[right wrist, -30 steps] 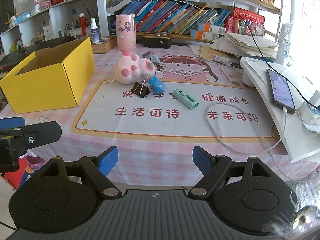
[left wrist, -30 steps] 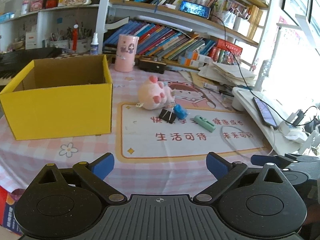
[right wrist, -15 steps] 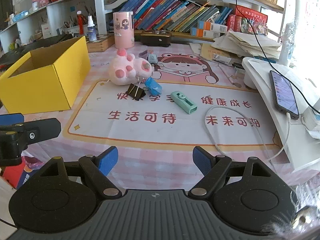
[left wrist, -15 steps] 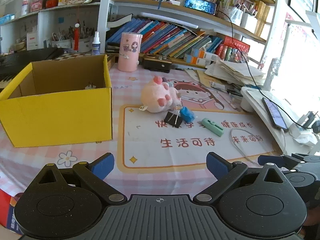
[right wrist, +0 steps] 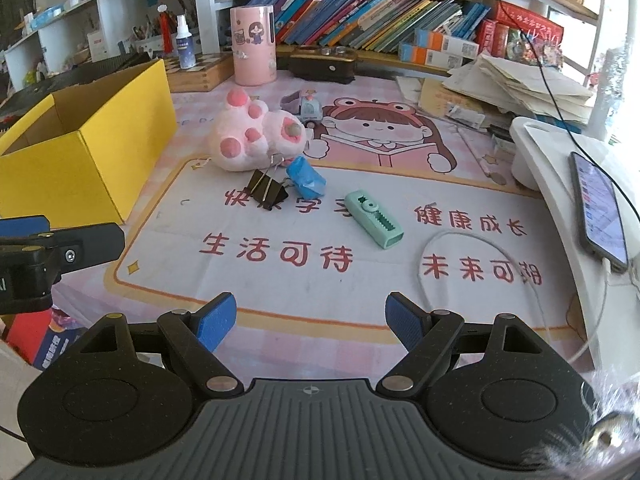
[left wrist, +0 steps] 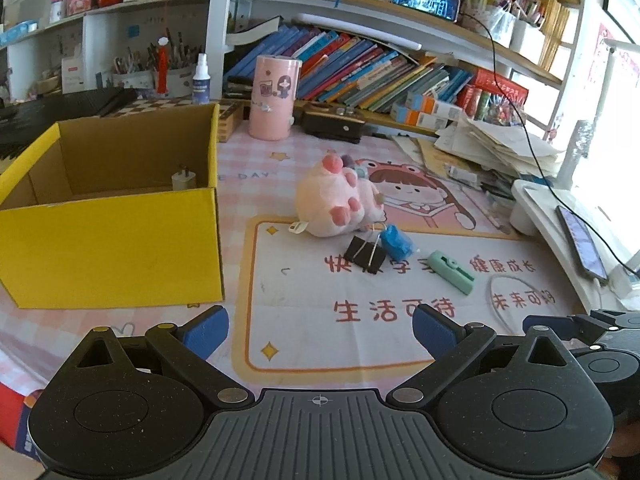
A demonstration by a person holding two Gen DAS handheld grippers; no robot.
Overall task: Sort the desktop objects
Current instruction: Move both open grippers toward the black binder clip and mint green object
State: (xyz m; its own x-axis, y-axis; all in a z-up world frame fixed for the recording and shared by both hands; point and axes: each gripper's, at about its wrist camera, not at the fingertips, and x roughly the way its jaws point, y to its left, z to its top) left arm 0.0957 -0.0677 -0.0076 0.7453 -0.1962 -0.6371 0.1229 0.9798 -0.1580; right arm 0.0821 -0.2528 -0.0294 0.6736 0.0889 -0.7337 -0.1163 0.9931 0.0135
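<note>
— Yellow cardboard box (left wrist: pixel 112 248) sits open-topped at the left of the desk, with what looks like a white plug adapter (left wrist: pixel 183 179) already on its floor. I'd take it for the place the loose things are meant to go

— And the loose things?

— Bunched mid-mat, well apart from both tools: a pink plush toy (right wrist: pixel 256 136), a black binder clip (right wrist: pixel 267 190) just in front of it, a blue wrapped piece (right wrist: pixel 306 178) beside the clip, and a mint-green correction tape (right wrist: pixel 374 218) a little to the right

— Grippers?

— Left gripper (left wrist: pixel 320 326) and right gripper (right wrist: pixel 310 320) both have their blue pads spread wide with nothing between them, angled down at the mat. Wide jaws suit a reach toward that cluster

— Which goes first?

— Can't tell. The plush is the bulkiest, and the clip touching it may shift when either is lifted
</note>
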